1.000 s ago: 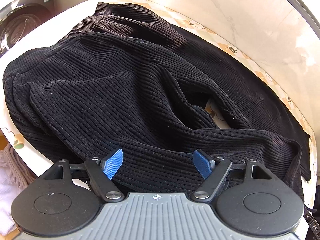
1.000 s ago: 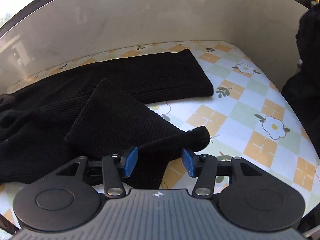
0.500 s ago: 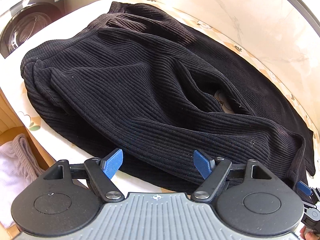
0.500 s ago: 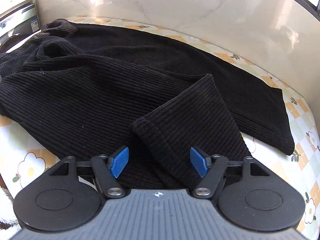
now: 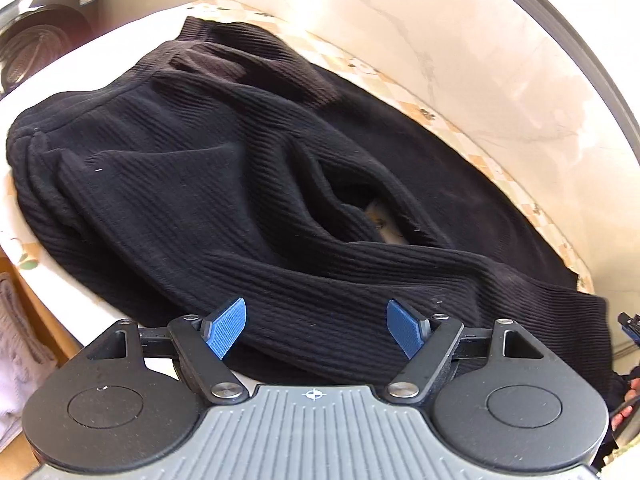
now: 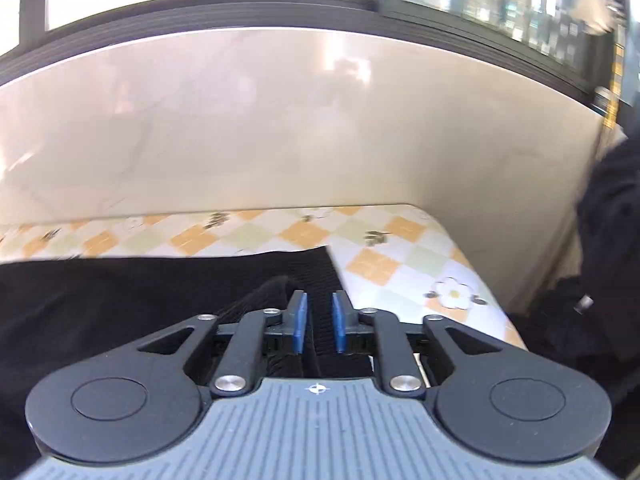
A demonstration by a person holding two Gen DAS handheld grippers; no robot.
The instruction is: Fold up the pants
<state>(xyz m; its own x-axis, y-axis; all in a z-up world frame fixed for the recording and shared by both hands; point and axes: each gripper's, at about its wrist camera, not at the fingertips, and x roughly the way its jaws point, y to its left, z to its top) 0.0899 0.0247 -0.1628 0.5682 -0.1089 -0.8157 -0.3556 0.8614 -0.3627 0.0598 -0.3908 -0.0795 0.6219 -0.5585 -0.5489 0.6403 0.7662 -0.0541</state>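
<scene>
Black ribbed pants [image 5: 240, 200] lie crumpled across a table with a checked flower cloth [image 6: 400, 248]. My left gripper [image 5: 316, 328] hovers open over the near fold of the pants, with nothing pinched between its blue pads. In the right wrist view the far end of a pant leg [image 6: 120, 300] lies flat. My right gripper [image 6: 320, 320] is closing at the leg's hem, and ribbed fabric fills the narrow gap between its pads. A bit of the right gripper [image 5: 630, 326] shows at the left wrist view's right edge.
A marble wall [image 6: 280, 120] runs behind the table, with a window above it. A washing machine [image 5: 36, 40] stands at the far left. Pale cloth [image 5: 16, 340] lies below the table's left edge. A dark-clothed person [image 6: 600, 280] is at the right.
My right gripper swung from the crumpled middle of the pants to the leg's far end and its jaws narrowed onto the fabric. The left gripper drew back slightly, still open.
</scene>
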